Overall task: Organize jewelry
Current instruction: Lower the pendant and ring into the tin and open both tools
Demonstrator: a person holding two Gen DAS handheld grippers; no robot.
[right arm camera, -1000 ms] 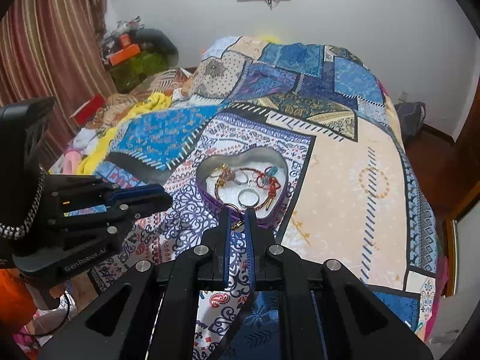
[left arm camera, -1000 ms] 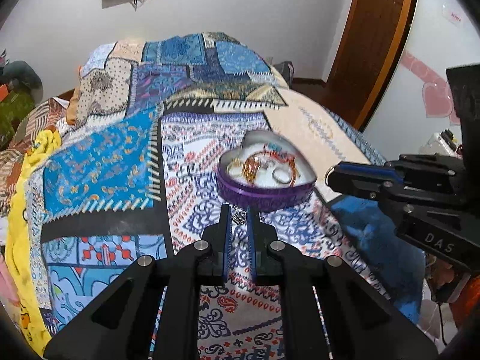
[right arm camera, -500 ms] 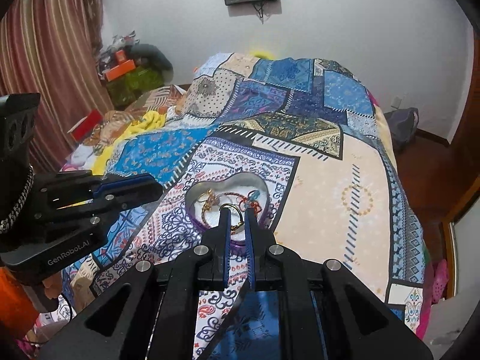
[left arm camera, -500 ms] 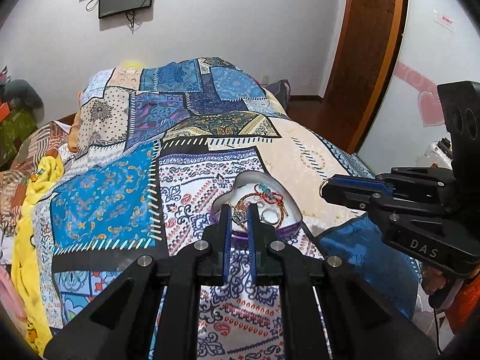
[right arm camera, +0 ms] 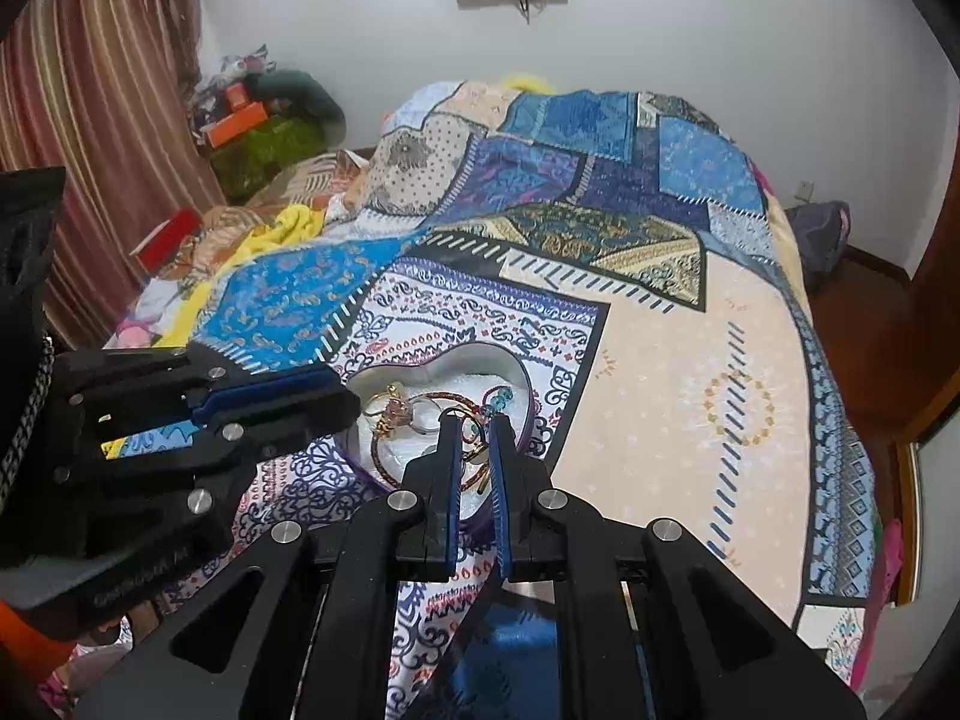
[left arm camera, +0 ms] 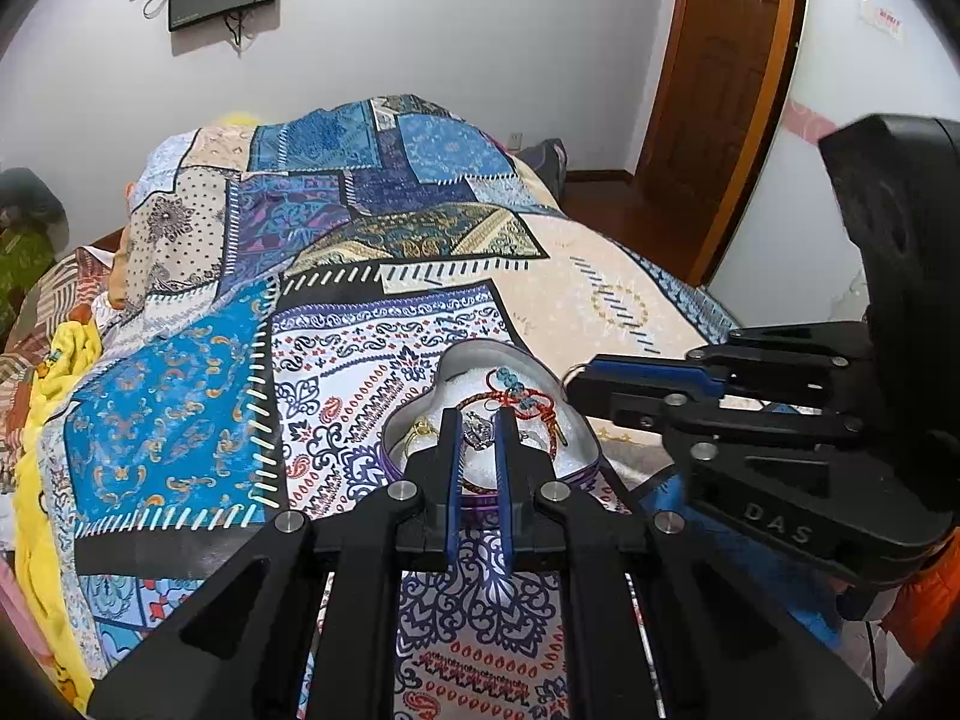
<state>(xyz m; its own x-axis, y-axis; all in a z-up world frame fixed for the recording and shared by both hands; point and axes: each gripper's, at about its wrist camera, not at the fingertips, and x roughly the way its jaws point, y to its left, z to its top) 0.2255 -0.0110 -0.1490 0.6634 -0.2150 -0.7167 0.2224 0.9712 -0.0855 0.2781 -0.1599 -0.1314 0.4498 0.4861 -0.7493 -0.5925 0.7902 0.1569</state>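
While the heart-shaped tin [left arm camera: 576, 450] sits on the patchwork bedspread [left arm camera: 180, 420], both grippers hover just above its near rim. Left gripper [left arm camera: 478, 429]: fingers nearly together, pinching a small silver charm [left arm camera: 477, 431] at the tips, directly over the tin's white lining. Right gripper [right arm camera: 475, 429]: fingers narrowly parted; a gold-toned piece [right arm camera: 474, 450] shows in the gap, but whether it is gripped or merely lying in the tin behind, cannot tell.

Handling, as a judgement: the charm is tiny, light, hard and smooth, so likely to slip or twist out of flat pads; best taken across its widest part, held over the tin so a drop lands inside. The tin is thin metal, light, and could slide on soft cloth if nudged.

Looks: tin has a purple outer wall, silvery inner wall, white padded floor. Inside it: red cord bracelet with turquoise beads [left arm camera: 516, 387] toward the far lobe, gold rings [right arm camera: 390, 405] toward the left lobe, a dark red bangle [right arm camera: 384, 456] near the front.
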